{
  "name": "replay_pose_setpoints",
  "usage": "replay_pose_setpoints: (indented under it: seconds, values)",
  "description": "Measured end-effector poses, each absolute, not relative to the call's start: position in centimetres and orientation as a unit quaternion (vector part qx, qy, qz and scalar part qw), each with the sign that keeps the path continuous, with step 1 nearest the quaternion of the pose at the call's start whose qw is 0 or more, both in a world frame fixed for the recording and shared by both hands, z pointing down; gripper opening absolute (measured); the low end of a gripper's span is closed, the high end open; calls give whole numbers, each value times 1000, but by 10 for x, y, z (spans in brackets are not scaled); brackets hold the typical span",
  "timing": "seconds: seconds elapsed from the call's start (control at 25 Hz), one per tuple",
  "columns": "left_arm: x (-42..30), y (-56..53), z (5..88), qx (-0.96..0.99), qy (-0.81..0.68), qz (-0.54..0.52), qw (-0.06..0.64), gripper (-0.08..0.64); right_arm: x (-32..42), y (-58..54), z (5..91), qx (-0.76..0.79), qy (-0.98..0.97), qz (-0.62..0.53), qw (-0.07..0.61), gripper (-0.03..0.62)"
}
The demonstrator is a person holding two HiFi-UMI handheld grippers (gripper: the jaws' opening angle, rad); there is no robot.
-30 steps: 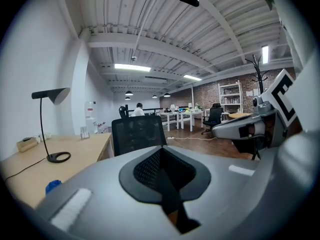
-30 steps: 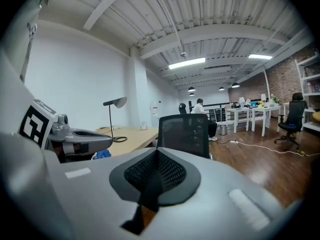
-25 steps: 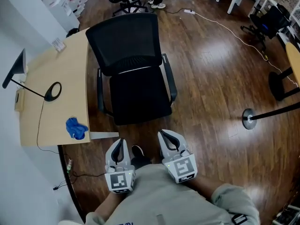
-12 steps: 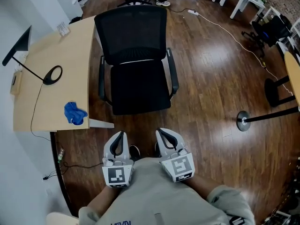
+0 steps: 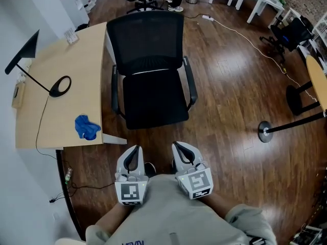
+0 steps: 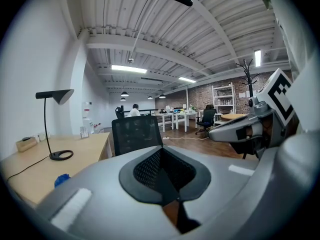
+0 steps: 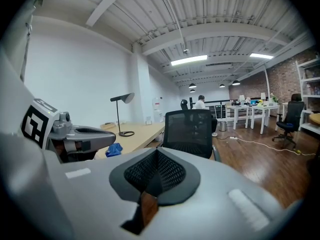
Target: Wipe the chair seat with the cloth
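Note:
A black mesh office chair stands in front of me, its seat bare. The blue cloth lies crumpled on the wooden desk to the chair's left, near the desk's front corner. My left gripper and right gripper are held side by side close to my body, short of the chair, both shut and empty. In the left gripper view the gripper points toward the chair, with the cloth low at left. In the right gripper view, past the gripper, are the chair and the cloth.
A black desk lamp with its cord stands on the desk behind the cloth. A round stand base sits on the wood floor to the right, and a white cable runs across the floor beyond the chair. White tables and more chairs stand further back.
The head view has shifted a little, so the desk and cloth sit slightly further right in it. Both grippers stay shut, empty and close to my body.

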State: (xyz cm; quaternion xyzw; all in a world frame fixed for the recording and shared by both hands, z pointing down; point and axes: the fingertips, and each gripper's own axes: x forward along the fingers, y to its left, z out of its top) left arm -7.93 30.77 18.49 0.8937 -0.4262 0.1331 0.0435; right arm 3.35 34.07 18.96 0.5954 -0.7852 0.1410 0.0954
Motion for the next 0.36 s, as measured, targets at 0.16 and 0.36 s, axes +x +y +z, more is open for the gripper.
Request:
replay_pose_setpoints:
  seconds: [0.16, 0.36]
  values:
    - [-84, 305, 186, 896, -422, 133, 38, 3, 28, 339, 188, 599, -783, 138, 95, 0]
    - [-86, 306, 186, 896, -425, 126, 42, 3, 25, 341, 188, 596, -784, 142, 98, 0]
